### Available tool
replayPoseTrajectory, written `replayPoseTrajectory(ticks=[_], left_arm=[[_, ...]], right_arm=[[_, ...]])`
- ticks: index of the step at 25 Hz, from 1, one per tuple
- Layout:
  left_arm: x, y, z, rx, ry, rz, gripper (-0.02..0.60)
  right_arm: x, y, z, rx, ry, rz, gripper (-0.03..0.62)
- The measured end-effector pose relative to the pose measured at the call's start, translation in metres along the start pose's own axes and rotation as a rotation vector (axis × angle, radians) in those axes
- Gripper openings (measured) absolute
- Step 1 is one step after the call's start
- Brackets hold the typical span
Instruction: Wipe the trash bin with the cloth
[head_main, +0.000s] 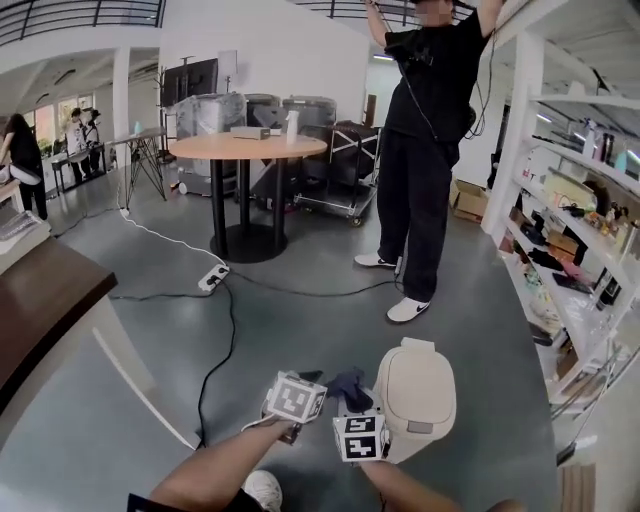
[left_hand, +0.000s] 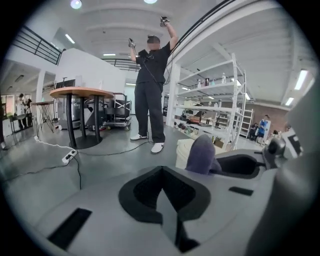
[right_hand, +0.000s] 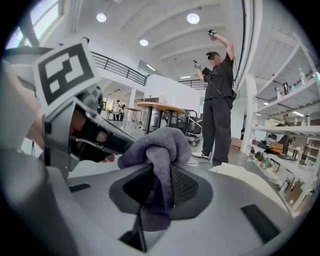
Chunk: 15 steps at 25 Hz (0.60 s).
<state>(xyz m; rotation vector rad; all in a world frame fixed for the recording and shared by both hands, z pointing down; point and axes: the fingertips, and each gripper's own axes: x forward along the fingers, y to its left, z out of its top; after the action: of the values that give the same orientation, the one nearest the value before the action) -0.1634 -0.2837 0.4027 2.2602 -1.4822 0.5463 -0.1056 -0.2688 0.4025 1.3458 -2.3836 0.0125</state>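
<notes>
A cream lidded trash bin (head_main: 417, 392) stands on the grey floor just in front of me, also seen as the bin (left_hand: 183, 152) and the bin (right_hand: 236, 173) in the gripper views. My right gripper (head_main: 351, 403) is shut on a bunched dark purple cloth (right_hand: 156, 149), held up just left of the bin's lid. The cloth (head_main: 348, 384) sticks up between the two grippers. My left gripper (head_main: 303, 381) hangs close beside it on the left, and its jaws (left_hand: 161, 175) are shut with nothing between them. From there the cloth (left_hand: 200, 154) shows to the right.
A person (head_main: 421, 150) stands ahead with both arms raised, holding grippers. A round wooden table (head_main: 247, 147) is at the back left, with a power strip (head_main: 213, 277) and cables on the floor. Loaded shelves (head_main: 578, 225) line the right side. A dark tabletop (head_main: 40, 300) is at left.
</notes>
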Motion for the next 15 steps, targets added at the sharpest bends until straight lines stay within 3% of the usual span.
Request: replayPoseTrajectory(ticks=[8, 12, 15], left_arm=[[-0.041, -0.066, 0.017, 0.025, -0.070, -0.015, -0.003], [-0.056, -0.123, 0.038, 0.023, -0.138, -0.083, -0.003], [-0.062, -0.164, 0.051, 0.069, -0.191, -0.133, -0.003]], right_arm=[[-0.098, -0.039, 0.010, -0.015, -0.007, 0.022, 0.083], [-0.154, -0.078, 0.022, 0.002, -0.008, 0.000, 0.083], [-0.195, -0.113, 0.033, -0.004, -0.043, -0.055, 0.083]])
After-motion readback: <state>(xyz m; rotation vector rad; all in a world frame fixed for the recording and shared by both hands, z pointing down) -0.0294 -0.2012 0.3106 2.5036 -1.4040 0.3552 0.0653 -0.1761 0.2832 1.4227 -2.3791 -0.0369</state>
